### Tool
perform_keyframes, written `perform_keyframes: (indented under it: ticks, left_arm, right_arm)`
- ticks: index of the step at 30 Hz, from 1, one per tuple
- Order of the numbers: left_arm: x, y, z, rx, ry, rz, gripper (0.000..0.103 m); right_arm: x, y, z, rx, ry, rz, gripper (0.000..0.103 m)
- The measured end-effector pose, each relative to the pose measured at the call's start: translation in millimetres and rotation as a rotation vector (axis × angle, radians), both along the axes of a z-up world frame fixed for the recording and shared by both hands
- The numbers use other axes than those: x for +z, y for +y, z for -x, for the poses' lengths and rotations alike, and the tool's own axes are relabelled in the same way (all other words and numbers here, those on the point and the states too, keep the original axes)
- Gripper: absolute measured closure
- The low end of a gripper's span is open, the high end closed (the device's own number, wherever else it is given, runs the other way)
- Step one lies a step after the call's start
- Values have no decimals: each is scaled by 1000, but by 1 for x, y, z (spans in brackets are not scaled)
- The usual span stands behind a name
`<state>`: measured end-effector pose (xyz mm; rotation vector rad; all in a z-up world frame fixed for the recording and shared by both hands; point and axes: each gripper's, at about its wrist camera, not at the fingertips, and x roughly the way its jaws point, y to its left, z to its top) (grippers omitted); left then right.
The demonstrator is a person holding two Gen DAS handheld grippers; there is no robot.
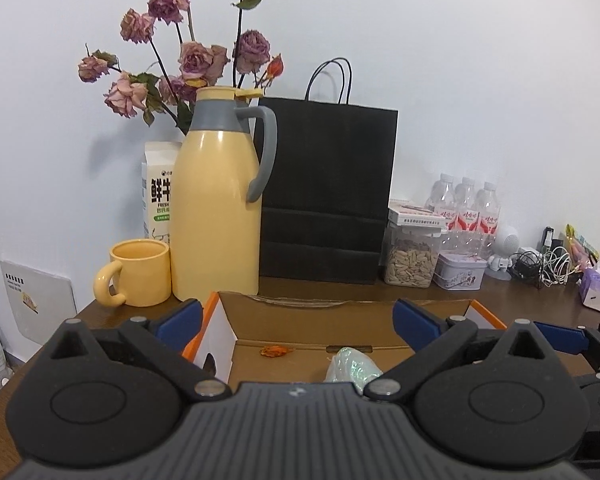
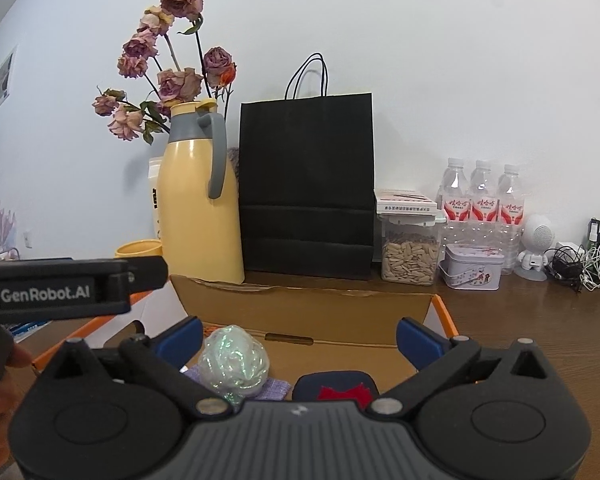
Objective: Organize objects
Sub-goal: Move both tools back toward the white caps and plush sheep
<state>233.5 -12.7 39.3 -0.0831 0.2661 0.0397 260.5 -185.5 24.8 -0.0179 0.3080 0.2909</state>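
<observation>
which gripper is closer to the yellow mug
Left. The left gripper hangs open over the cardboard box, with the yellow mug just beyond its left finger. The right gripper, also open, sits further right; there the mug peeks out behind the left gripper's body.

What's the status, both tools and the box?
Left tool open, empty. Right tool open, empty. Cardboard box holds iridescent bundle and dark blue item. Nothing in the way above the box.
</observation>
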Motion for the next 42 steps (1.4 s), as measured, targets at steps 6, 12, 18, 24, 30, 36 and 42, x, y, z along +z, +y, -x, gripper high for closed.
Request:
perform_keyframes:
  ticks: [6,12,18,24,30,36,42]
  left_arm:
    - [8,-1,14,1,-7,-2,0]
    - [14,1,35,6,-5,-10,0]
    - [20,5,57,16,8,-18,0]
    - [23,8,79,24,25,-35,0]
    - [19,12,100,30,55,-52,0]
    - [9,18,113,39,102,-59,0]
    - [-9,26,124,36,156,-67,0]
  right_arm:
    - [4,-1,12,6,-10,15,0]
    - [10,-5,29,16,-12,19,0]
    - [11,-14,49,11,6,31,0]
    - [11,-24,74,5,22,44,0]
    - [6,-34,99,-4,47,53,0]
    - [-5,-40,114,-7,85,65,0]
    - [-23,-49,120,-22,141,87,0]
